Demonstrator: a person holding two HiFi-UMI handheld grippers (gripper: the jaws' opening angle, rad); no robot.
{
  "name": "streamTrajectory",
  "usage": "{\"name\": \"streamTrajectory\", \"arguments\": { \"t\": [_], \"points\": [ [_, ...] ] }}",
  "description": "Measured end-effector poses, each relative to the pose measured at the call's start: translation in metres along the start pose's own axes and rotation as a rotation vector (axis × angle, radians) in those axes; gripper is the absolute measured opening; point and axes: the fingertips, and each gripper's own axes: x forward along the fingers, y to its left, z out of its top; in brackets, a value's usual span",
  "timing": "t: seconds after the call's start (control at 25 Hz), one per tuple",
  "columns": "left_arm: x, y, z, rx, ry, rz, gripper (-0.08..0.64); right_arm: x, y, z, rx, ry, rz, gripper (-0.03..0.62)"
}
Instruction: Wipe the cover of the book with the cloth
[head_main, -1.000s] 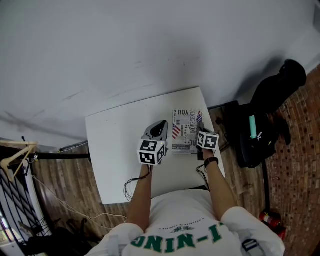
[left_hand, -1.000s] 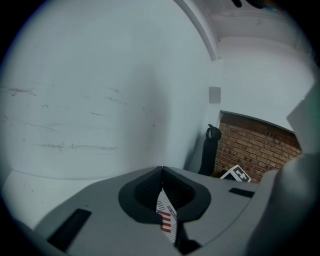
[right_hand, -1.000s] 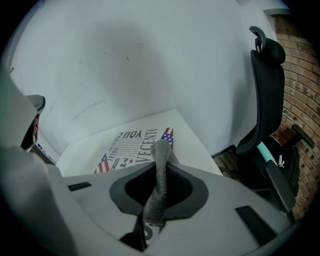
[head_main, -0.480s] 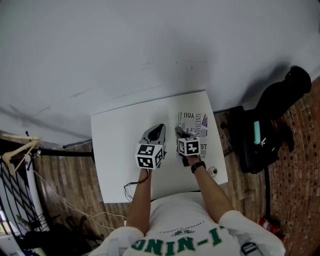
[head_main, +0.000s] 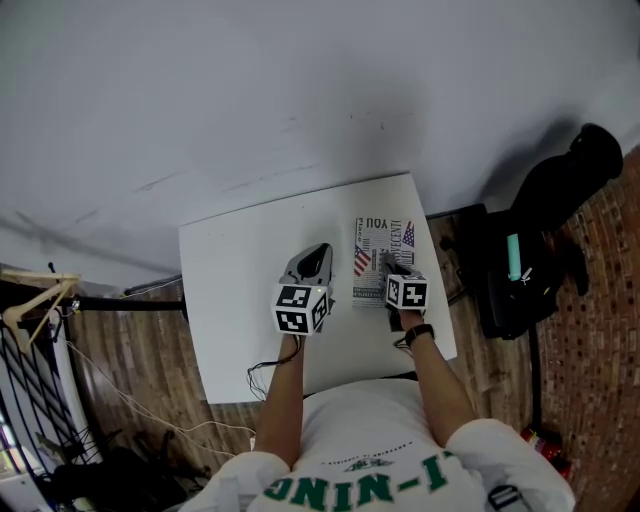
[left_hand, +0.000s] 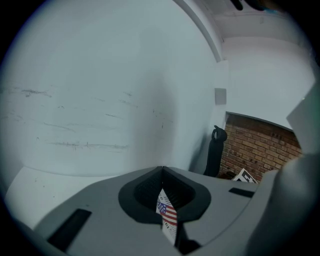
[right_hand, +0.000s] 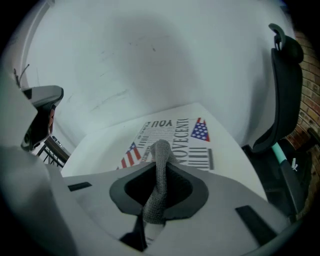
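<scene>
White rectangular tabletop (head_main: 240, 300) sits vs. a pale grey wall (head_main: 300, 100), w/ wood-plank floor (head_main: 130, 350) at its left and brick-pattern floor at its right, where a black chair (head_main: 545, 230) stands.

Book w/ a white cover, black lettering and US-flag graphics (head_main: 375, 235) lies flat on the tabletop's far right part, close to the right edge.

My right gripper (head_main: 393, 268) is over the book's near half. Its jaws are clamped on a grey knitted cloth (right_hand: 159, 185), which pokes out fwd past the tips and droops onto the cover betw. the two flag prints. It looks like it's touching the cover, tho I can't be sure.

My left gripper (head_main: 322, 250) is just beside the book's left edge, apart from it, raised off the tabletop. Its jaws meet at the tips. Lower in the slit betw. them a narrow strip of flag print shows, and I can't tell if that's sth pinched or just seen thru the gap.
</scene>
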Motion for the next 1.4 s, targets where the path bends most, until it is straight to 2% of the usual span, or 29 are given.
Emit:
{"name": "streamTrajectory", "arguments": {
  "t": [0.2,0.44,0.56,0.84,0.96,1.08,1.4],
  "points": [
    [0.007,-0.01,-0.002,0.006,0.006,-0.026,0.014,-0.021,-0.056,-0.005,0.083,-0.033,-0.084,0.055],
    [0.007,-0.016,-0.008,0.011,0.017,-0.033,0.014,-0.023,-0.055,-0.007,0.072,-0.035,-0.108,0.055],
    [0.003,-0.008,-0.01,0.01,0.017,-0.016,0.014,-0.016,-0.026,-0.007,0.05,-0.022,-0.055,0.054],
    [-0.014,0.014,-0.009,-0.007,0.002,0.041,0.014,0.01,0.111,-0.017,-0.176,0.026,0.179,0.054],
    [-0.019,0.021,-0.012,0.005,0.006,0.058,0.014,0.018,0.136,-0.022,-0.215,0.034,0.213,0.055],
    [-0.022,0.027,-0.018,0.003,0.015,0.069,0.014,0.023,0.124,-0.025,-0.184,0.04,0.181,0.054],
    [-0.016,0.024,-0.015,0.003,0.006,0.048,0.014,0.003,0.044,-0.026,-0.017,0.005,0.098,0.055]
  ]
}}
